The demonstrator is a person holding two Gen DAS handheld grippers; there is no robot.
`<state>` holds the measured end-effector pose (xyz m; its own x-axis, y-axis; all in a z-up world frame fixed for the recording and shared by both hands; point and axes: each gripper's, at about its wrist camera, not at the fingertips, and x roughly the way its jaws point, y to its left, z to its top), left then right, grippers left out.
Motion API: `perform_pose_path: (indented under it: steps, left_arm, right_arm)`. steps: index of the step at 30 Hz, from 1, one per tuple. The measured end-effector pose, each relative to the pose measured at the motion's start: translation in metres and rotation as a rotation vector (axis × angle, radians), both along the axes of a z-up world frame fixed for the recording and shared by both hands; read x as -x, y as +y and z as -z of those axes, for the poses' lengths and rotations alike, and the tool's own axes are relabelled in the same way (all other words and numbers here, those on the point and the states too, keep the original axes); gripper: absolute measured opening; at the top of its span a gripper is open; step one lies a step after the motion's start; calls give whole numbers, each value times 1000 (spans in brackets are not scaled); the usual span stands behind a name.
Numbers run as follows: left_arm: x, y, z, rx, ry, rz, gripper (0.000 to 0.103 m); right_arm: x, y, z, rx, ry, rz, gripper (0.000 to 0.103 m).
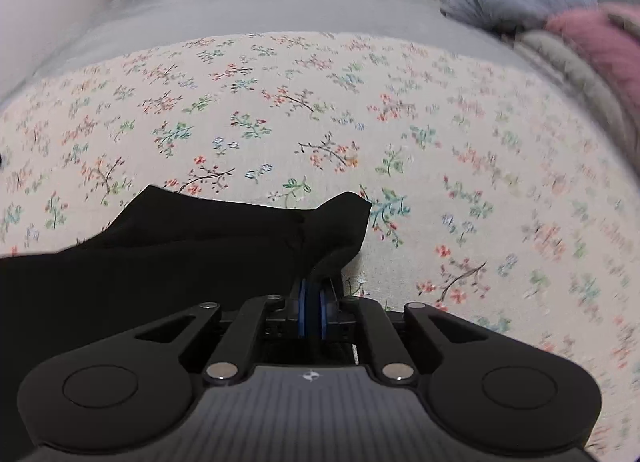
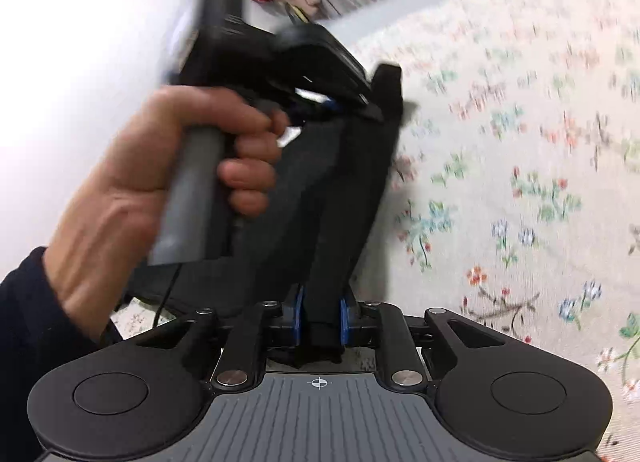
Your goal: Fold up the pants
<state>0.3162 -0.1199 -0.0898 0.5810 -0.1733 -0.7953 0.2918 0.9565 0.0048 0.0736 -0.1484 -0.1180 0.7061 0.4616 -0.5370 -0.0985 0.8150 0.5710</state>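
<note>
Now each claw, left point(image 1: 313, 294) and right point(image 2: 320, 314), is clamped on black pants point(image 1: 192, 246) stretched between them.

Matt black cloth pants point(image 1: 168, 246); floral woven cotton-like bedsheet point(image 1: 360, 109)

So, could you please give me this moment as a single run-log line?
step: fold pants | left gripper: shut on black pants | right gripper: shut on pants | surface: floral bedsheet | fold: not finished
</note>
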Motion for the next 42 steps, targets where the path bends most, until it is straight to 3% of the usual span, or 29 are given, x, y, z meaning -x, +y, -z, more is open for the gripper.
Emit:
perform_pose_path:
  steps: [2, 6, 7, 10, 14, 20, 28, 35, 39, 42]
  left_arm:
    - [2, -16, 4, -77, -29, 11, 30]
    - [18, -62, 15, -346, -116, 119, 30]
    - [20, -69, 18, -391, -118, 141, 26]
    - [18, -77, 18, -438, -100, 138, 19]
    - [8, -77, -3, -355, -66, 52, 19]
    - [15, -87, -34, -196, -94, -55, 18]
    - [41, -153, -45, -56, -107, -81, 18]
    - [72, -229, -28, 33, -72, -88, 19]
    - [75, -243, -4, 35, -18, -73, 19]
    - [76, -241, -3, 28, -17, -45, 19]
  right_arm:
    - [1, 4, 2, 19, 19, 5, 17]
    - [3, 19, -3, 78, 10, -12, 16]
    - [3, 17, -3, 71, 13, -13, 16]
    - [-1, 11, -3, 28, 30, -3, 16]
    - [0, -5, -7, -60, 26, 11, 14]
    - [16, -34, -30, -90, -31, 21, 13]
    - [52, -110, -40, -60, -36, 95, 13]
    - [104, -181, -39, -9, -9, 243, 13]
    - [119, -199, -26, 2, 57, 309, 13]
    - [124, -194, -22, 32, 61, 302, 13]
